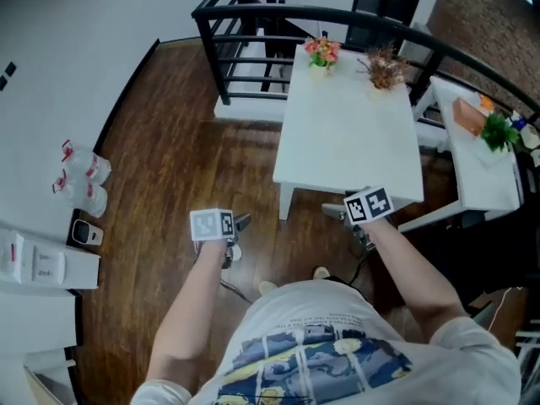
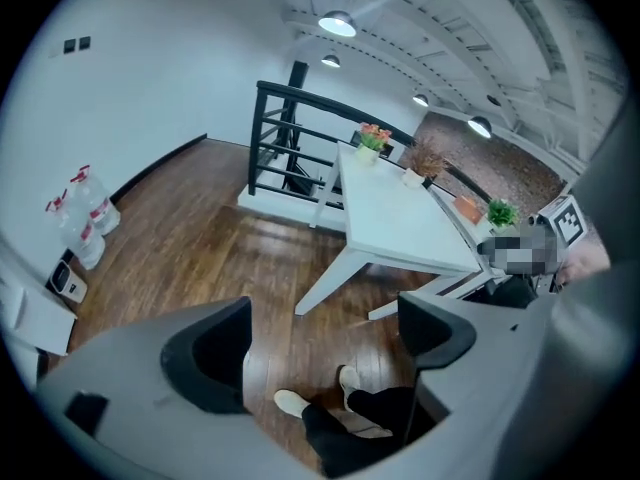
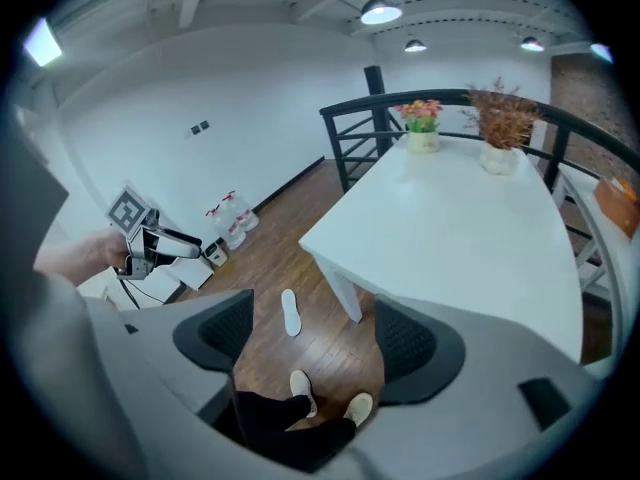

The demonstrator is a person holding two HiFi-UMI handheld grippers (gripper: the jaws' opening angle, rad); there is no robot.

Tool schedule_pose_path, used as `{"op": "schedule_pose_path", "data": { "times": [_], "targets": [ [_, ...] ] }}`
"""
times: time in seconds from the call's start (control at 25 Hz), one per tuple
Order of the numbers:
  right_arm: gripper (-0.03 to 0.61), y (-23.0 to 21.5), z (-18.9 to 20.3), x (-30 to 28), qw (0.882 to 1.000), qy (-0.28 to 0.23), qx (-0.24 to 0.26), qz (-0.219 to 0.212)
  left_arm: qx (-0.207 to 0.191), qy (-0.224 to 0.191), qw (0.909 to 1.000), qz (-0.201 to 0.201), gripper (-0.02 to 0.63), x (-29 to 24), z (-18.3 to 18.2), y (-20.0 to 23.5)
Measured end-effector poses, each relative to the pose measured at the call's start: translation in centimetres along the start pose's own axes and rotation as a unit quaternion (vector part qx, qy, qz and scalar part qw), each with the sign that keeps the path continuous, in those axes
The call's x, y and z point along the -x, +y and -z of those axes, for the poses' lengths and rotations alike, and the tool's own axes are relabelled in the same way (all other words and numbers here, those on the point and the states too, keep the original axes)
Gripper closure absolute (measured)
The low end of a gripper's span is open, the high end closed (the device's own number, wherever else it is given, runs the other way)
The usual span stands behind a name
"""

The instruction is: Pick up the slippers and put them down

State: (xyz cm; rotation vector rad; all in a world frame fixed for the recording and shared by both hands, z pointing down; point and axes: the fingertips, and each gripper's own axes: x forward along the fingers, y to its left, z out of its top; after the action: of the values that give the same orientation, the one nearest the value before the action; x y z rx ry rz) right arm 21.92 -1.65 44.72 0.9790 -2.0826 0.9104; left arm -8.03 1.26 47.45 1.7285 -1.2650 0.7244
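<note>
Both forearms are held forward, bent at the elbow. The left gripper is carried off the near-left corner of the table, the right gripper just before its near edge. Each gripper's jaws are spread wide and nothing is gripped — only the floor and the person's shoes are seen between them. One white slipper is laid flat on the floor just left of the table's near-left leg, apart from it. In the right gripper view its long axis is run away from that gripper, nearly in line with the jaw gap — toe and heel cannot be told apart.
</note>
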Motion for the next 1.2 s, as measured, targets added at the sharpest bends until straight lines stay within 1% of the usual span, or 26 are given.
{"op": "schedule_pose_path", "data": {
  "times": [0.08,0.2,0.36,0.48,0.6,0.76,1.04,1.2],
  "targets": [
    [0.177,-3.4,0.5,3.0,1.0,-0.021,-0.016,0.01,-0.02,0.005,0.9997,0.012,0.16,-1.2,-0.7,-4.3],
    [0.178,-6.3,2.2,8.4,0.998,-0.053,-0.031,0.026,-0.056,0.008,0.9979,0.033,0.16,-1.3,-0.5,-10.3],
    [0.178,-9.3,5.9,14.1,0.995,-0.078,-0.052,0.039,-0.092,0.014,0.9942,0.054,0.16,-1.0,0.4,-16.3],
    [0.177,-12.3,8.4,17.7,0.992,-0.092,-0.07,0.05,-0.117,0.017,0.9908,0.065,0.16,-1.5,0.7,-20.0],
    [0.178,-15.2,9.8,19.9,0.989,-0.106,-0.086,0.063,-0.131,0.015,0.9893,0.062,0.16,-2.4,0.0,-22.1],
    [0.178,-18.2,12.0,21.4,0.985,-0.11,-0.111,0.072,-0.121,0.034,0.9903,0.059,0.16,-4.3,0.2,-24.3],
    [0.178,-19.9,13.3,22.2,0.984,-0.115,-0.119,0.062,-0.115,0.029,0.9914,0.055,0.16,-5.7,-0.7,-27.0],
    [0.178,-20.1,13.0,21.7,0.985,-0.117,-0.115,0.056,-0.116,0.03,0.9916,0.051,0.16,-5.8,-0.6,-27.1]
  ]
}}
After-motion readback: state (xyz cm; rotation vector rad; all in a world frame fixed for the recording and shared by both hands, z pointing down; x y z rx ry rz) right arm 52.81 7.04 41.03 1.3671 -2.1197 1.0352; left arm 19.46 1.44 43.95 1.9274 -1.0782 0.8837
